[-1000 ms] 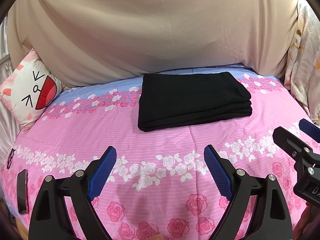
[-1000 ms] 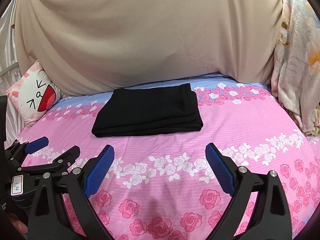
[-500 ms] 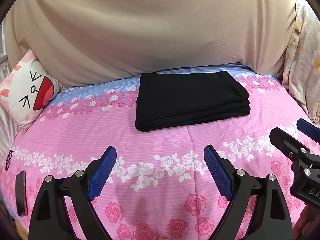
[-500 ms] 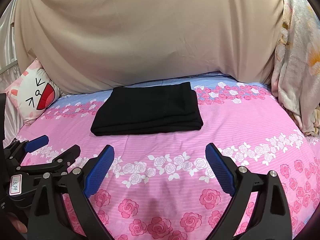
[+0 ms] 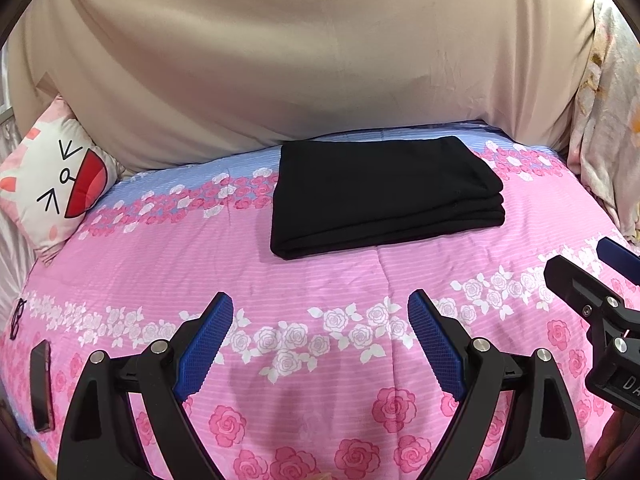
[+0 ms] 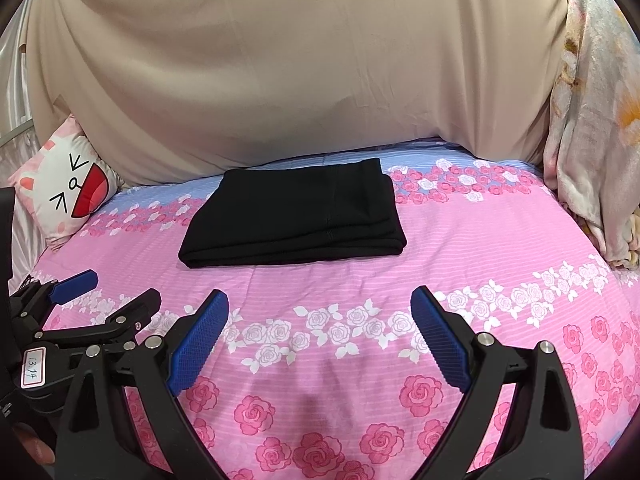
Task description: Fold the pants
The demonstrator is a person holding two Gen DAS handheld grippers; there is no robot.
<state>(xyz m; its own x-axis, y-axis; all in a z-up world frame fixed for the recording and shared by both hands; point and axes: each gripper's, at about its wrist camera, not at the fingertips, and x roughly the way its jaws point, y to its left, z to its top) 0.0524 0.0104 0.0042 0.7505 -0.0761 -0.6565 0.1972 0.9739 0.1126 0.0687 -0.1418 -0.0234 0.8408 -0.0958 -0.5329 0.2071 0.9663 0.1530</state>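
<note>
since the black pants lie folded in a neat stack at the far middle of the bed, well apart from our left gripper and right gripper, both spread wide and empty, we judge the folding done and nothing left but to draw back.

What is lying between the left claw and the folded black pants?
Nothing lies between the left claw and the black pants: only bare pink flowered bedspread, seen best in the left wrist view.

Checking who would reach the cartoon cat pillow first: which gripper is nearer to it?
Left. The left gripper hovers open on the cat pillow side; the right gripper, also open, sits farther away.
</note>
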